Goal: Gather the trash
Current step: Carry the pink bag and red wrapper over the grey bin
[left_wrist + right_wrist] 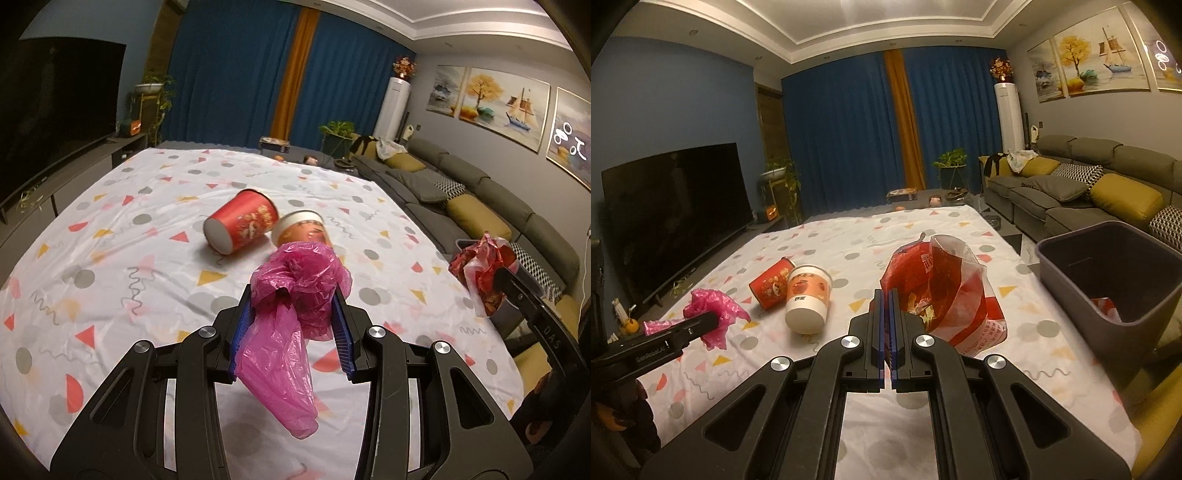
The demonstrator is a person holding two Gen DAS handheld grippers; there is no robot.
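My left gripper (295, 295) is shut on a crumpled pink plastic bag (295, 317), which hangs between the blue pads above the table. Beyond it a red paper cup (242, 225) and an orange-and-white cup (303, 230) lie on their sides, touching. My right gripper (886, 293) has its pads together and pinches a red-and-white plastic bag (945, 291) at its near edge. In the left wrist view that bag (480, 269) hangs from the right gripper (498, 275) at the table's right edge. The right wrist view shows the left gripper (714, 317) with the pink bag (713, 308).
A grey bin (1082, 291) stands off the table's right side with red trash inside. The table wears a white patterned cloth (110, 229). A television (676, 218) stands to the left and a grey sofa (1071, 192) to the right.
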